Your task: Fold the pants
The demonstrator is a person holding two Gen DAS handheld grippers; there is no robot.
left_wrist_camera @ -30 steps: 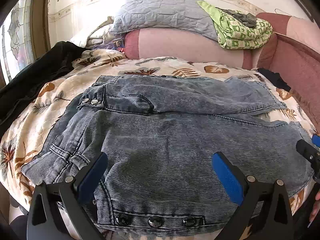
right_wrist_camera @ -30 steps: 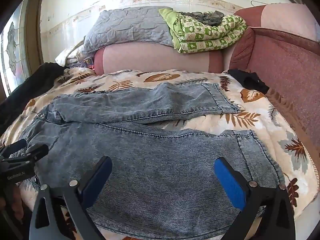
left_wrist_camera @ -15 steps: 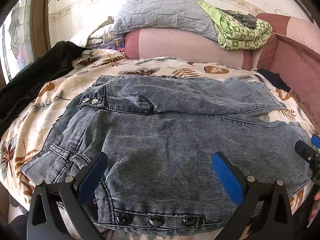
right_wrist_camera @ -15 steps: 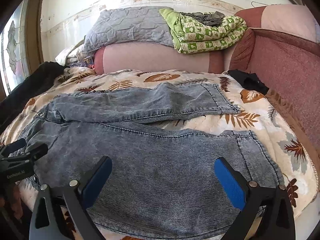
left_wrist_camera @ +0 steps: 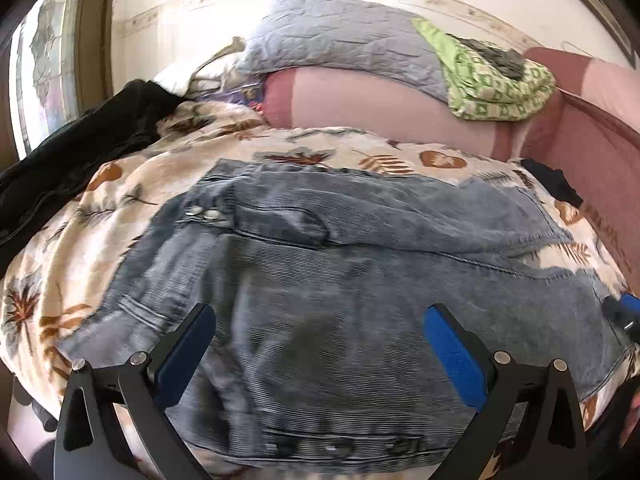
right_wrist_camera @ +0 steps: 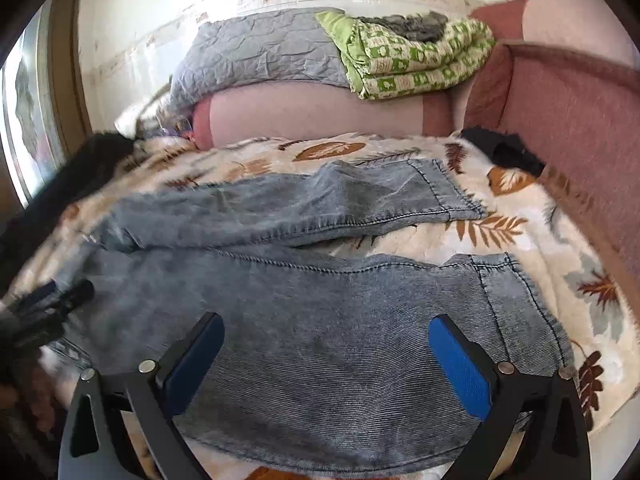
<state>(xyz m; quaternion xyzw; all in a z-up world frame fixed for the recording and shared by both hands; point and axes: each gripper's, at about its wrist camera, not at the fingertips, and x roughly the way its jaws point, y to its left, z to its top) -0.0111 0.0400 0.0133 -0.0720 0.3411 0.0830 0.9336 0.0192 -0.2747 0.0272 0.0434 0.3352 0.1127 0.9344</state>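
Note:
Blue-grey denim pants (left_wrist_camera: 340,280) lie spread flat on the leaf-print bedspread (left_wrist_camera: 80,280), waist to the left, legs running right. In the right wrist view the pants (right_wrist_camera: 320,320) show both legs, apart at the hems. My left gripper (left_wrist_camera: 320,344) is open and empty above the waist and near hip, close to the buttoned waistband edge. My right gripper (right_wrist_camera: 326,356) is open and empty above the near leg. Each gripper shows at the edge of the other's view: the right one (left_wrist_camera: 624,316) and the left one (right_wrist_camera: 48,304).
A pink bolster (left_wrist_camera: 380,108) with a grey quilted pillow (left_wrist_camera: 340,40) and a green patterned blanket (left_wrist_camera: 492,80) lies at the back. A black garment (left_wrist_camera: 80,148) is at the left, a small black cloth (right_wrist_camera: 504,152) at the back right, a maroon headboard (right_wrist_camera: 580,120) at the right.
Both grippers have shifted a little; the views tilt and blur. The pants lie as before, and both grippers stay open.

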